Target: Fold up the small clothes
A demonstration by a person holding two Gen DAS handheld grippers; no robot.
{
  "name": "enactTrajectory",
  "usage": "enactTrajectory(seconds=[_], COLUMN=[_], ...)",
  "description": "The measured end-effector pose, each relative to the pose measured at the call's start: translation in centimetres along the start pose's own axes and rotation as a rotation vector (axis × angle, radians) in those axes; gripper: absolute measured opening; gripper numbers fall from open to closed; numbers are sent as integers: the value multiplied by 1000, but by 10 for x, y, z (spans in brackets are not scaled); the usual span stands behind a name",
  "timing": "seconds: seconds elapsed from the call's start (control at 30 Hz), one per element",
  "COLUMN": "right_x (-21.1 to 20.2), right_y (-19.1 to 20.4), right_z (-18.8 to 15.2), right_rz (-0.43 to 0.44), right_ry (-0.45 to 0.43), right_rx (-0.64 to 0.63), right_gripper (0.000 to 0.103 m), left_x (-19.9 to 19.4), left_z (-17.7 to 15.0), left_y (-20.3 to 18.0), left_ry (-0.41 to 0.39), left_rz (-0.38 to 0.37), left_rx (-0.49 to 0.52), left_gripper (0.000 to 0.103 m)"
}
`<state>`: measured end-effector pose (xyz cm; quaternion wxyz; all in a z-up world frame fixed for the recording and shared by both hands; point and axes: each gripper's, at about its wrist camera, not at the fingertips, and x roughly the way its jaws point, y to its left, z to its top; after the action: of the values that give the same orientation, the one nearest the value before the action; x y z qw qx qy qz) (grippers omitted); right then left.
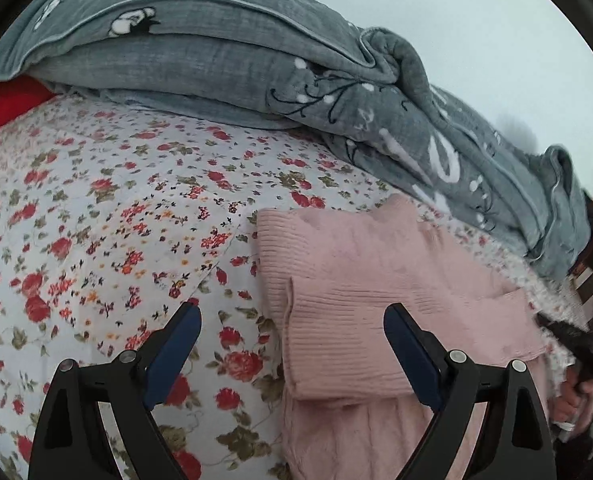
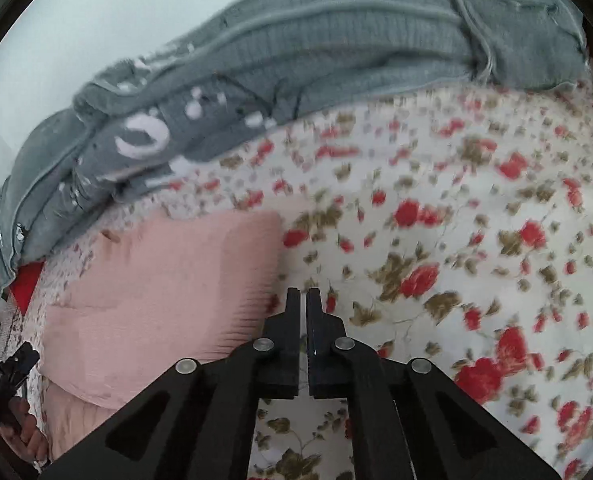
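Pink sweater [image 1: 376,280] lay folded on floral sheet [image 1: 116,200], near bed edge, w/ grey blanket [image 1: 256,80] bunched behind it. Left gripper [image 1: 292,320] hovered above it, jaws wide apart, nothing held. Right gripper [image 2: 304,296] just beside sweater, jaws together, empty.

We see the ribbed pink knit garment [image 1: 360,280] run off the lower edge; motion blurs the red-flowered white bedsheet [image 2: 476,220] in the right wrist view.
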<state>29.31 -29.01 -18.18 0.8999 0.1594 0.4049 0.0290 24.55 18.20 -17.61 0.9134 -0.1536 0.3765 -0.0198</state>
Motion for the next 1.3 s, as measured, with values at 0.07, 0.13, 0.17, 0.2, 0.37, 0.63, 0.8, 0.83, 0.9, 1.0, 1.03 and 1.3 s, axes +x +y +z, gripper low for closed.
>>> enactTrajectory(seconds=[0.07, 0.13, 0.17, 0.2, 0.37, 0.63, 0.8, 0.83, 0.9, 1.0, 1.03, 1.3], right_x=[-15, -23, -23, -21, 19, 15, -1, -10, -21, -27, -27, 26], right_y=[11, 27, 33, 40, 46, 29, 42, 48, 57, 75, 82, 85], right_z=[-1, -6, -8, -13, -22, -21, -17, -16, -16, -15, -17, -30], right_rz=[1, 65, 78, 71, 15, 50, -74, -110, -116, -61, -34, -88], right_ry=[-44, -47, -53, -52, 79, 43, 5, -37, -89, -139, -148, -35], right_rx=[-63, -125, -147, -175, -190, -107, -190, -226, -268, -313, -330, -369], right_gripper=[36, 65, 66, 66, 18, 12, 28, 31, 35, 36, 39, 52], left_x=[5, 8, 9, 11, 13, 25, 16, 10, -1, -3, 0, 42], left_z=[0, -2, -2, -3, -2, 5, -1, 0, 5, 11, 11, -17], left_y=[-4, -4, -5, -6, -21, -24, -16, -15, -18, -33, -40, -66], left_ry=[15, 18, 19, 25, 38, 26, 20, -7, -64, -85, -84, -48], left_rz=[18, -1, -2, -7, 17, 24, 46, 62, 30, -26, -28, 163], left_rx=[16, 9, 11, 17, 103, 80, 86, 84, 89, 113, 141, 362], left_gripper=[91, 88, 78, 53, 14, 10, 49, 55, 57, 57, 57, 62])
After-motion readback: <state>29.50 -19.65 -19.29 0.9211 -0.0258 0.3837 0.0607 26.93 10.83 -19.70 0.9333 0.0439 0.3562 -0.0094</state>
